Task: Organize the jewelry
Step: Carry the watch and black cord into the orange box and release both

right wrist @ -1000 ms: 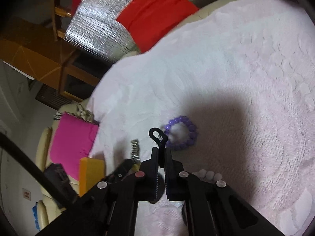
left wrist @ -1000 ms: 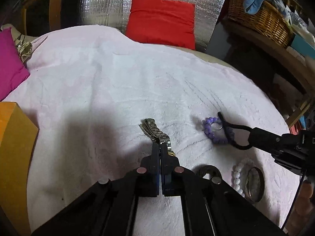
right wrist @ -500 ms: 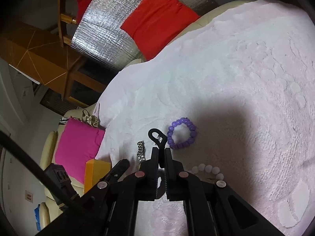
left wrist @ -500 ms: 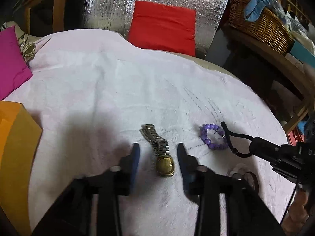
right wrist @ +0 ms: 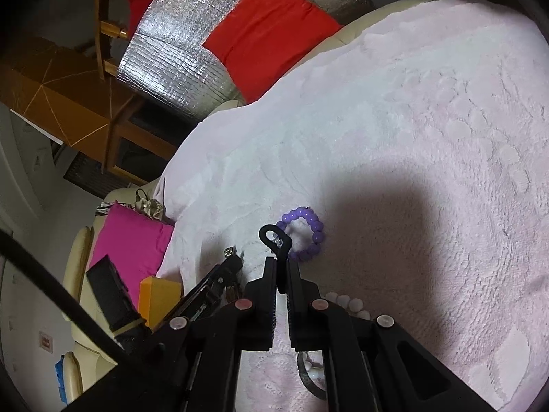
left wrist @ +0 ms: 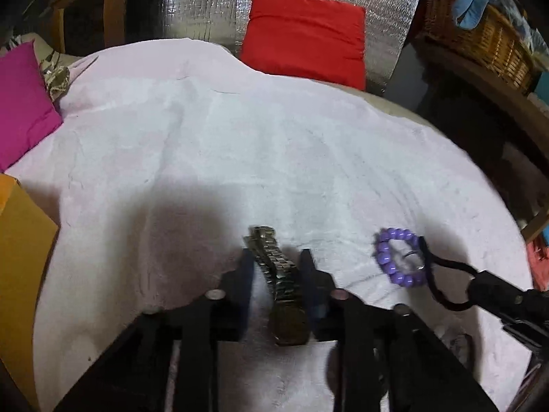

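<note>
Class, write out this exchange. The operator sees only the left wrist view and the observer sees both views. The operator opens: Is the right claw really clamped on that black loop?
Observer: Yes. In the right wrist view the right claw is shut, with the black loop pinched between its fingers.
Operator: Does the loop reach the purple bracelet?
Observer: Its tip overlaps the left side of the purple bracelet, but I cannot confirm that they touch.
Operator: Is anything else close to that claw?
Observer: A row of white beads lies on the pink blanket, just beside the claw's right finger.
</note>
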A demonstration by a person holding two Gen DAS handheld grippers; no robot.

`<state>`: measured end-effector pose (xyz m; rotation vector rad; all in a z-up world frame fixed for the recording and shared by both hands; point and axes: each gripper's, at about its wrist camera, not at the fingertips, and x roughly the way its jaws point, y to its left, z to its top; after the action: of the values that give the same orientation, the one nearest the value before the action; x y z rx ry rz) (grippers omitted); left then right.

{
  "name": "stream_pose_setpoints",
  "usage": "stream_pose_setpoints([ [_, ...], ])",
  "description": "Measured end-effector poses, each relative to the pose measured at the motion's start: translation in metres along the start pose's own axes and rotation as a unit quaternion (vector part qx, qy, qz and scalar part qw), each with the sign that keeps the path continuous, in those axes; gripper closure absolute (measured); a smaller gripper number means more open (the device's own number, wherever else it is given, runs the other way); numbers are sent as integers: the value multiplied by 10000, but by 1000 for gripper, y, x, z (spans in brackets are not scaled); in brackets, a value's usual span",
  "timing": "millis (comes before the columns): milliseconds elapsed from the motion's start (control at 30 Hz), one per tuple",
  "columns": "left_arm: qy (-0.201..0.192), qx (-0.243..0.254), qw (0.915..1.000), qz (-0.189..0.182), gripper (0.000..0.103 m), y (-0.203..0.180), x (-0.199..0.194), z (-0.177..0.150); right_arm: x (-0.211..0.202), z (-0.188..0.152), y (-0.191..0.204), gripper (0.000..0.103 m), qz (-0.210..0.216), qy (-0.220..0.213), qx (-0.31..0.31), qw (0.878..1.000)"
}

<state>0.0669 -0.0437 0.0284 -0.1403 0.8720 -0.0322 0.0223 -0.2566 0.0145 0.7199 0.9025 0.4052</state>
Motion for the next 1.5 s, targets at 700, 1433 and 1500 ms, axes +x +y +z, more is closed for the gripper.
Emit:
stream_pose_setpoints([
  [700, -1098, -44, 9931, -401, 89, 31, -115, 6, 0, -23, 54, 97, 293, -160, -595, 9977],
  [1433, -2251, -1162, 9666, 390, 89, 199, -254, -10, 46, -106, 215, 97, 999, 265, -2016, 9740],
  [1500, -2060, -1328, 9676, 602, 89, 220, -241, -15, 61, -113, 232, 97, 970, 405, -2120, 9716],
])
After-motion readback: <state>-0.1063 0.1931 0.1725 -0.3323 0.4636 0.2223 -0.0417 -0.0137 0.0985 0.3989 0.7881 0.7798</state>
